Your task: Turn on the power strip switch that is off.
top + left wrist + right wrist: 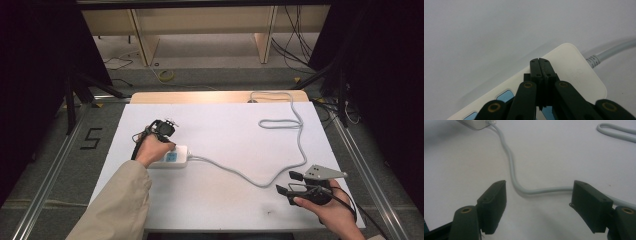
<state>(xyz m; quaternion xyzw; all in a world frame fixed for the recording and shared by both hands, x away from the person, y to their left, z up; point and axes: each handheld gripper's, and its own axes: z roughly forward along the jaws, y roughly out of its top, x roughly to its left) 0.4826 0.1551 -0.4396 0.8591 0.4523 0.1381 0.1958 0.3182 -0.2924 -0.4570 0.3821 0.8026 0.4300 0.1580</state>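
Observation:
A white power strip (170,157) with blue switches lies on the left of the white table (225,200). Its grey cable (240,175) snakes right and toward the back. My left gripper (172,146) points down at the strip. In the left gripper view its jaws (539,60) are shut with nothing between them, tips at the strip's top (574,72) near the cable end (609,51); contact cannot be told. My right gripper (287,182) is held open at the front right. Past its open jaws (539,186) the cable (510,162) curves across the table toward the strip's corner (475,123).
The cable makes a loop (280,122) at the back right before leaving over the table's wooden far edge (220,96). Metal rails (50,175) flank the table on the floor, and dark stands (75,90) rise at both back corners.

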